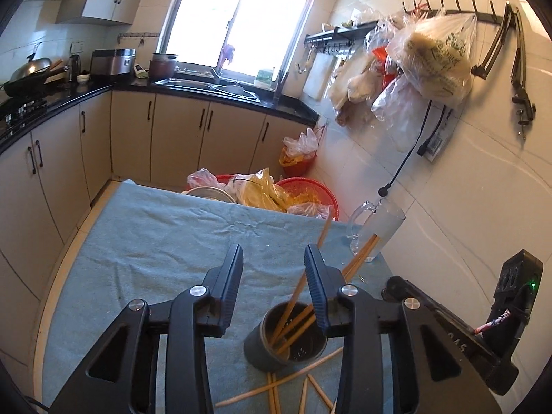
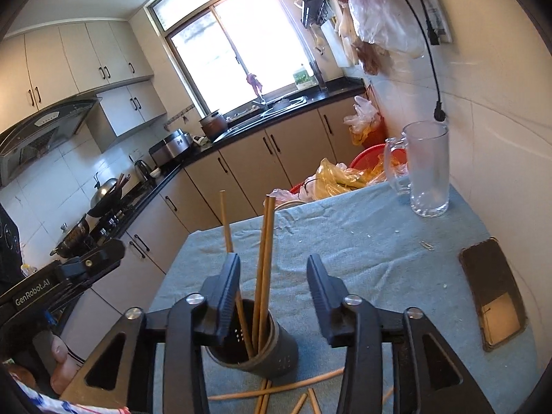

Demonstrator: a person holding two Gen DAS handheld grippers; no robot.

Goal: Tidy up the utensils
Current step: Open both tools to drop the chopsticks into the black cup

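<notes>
A dark grey perforated utensil holder stands on the blue-cloth table and holds three wooden chopsticks. Several more chopsticks lie loose on the cloth in front of it. My left gripper is open and empty, above and just left of the holder. In the right wrist view the holder with its chopsticks sits below my right gripper, which is open and empty, with loose chopsticks beneath.
A clear glass mug stands at the table's far right corner by the wall. A dark phone-like slab lies at the right edge. Red baskets with plastic bags sit beyond the table. Kitchen counters run behind.
</notes>
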